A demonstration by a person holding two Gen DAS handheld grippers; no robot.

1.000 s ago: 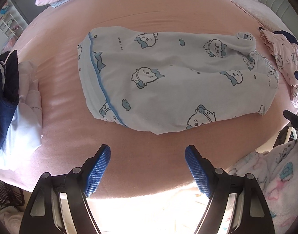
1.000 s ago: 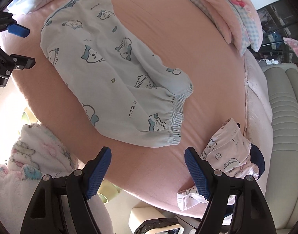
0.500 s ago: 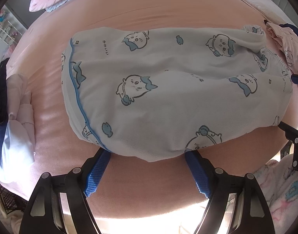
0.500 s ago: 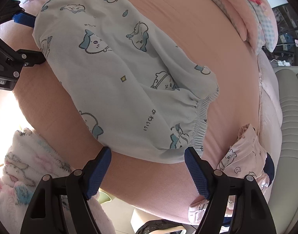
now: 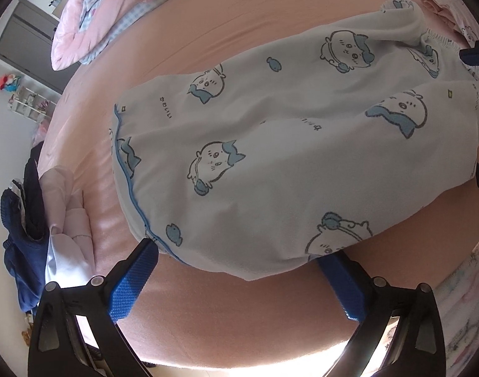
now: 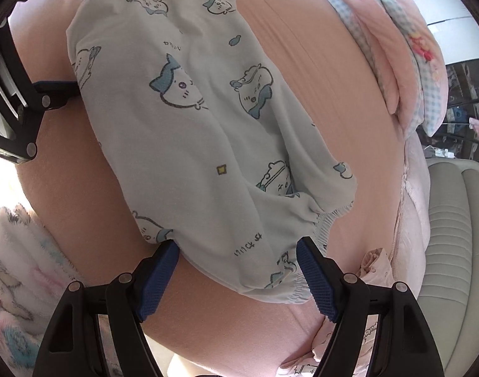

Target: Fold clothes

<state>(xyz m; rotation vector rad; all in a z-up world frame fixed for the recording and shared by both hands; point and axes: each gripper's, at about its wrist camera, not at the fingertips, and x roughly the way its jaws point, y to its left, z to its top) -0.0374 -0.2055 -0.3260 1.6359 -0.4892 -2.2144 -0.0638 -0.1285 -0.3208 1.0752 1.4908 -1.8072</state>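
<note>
Lying flat on the pink bed [image 5: 227, 320], the cartoon-print pajama pants [image 5: 286, 144] have both claws at their near edge: left claw [image 5: 236, 270] and right claw [image 6: 236, 259] gape wide, straddling the fabric, gripping nothing.

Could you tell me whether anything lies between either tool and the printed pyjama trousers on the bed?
Nothing visible does: the left tool and the right tool are both open, each straddling the near edge of the pyjama trousers.
</note>
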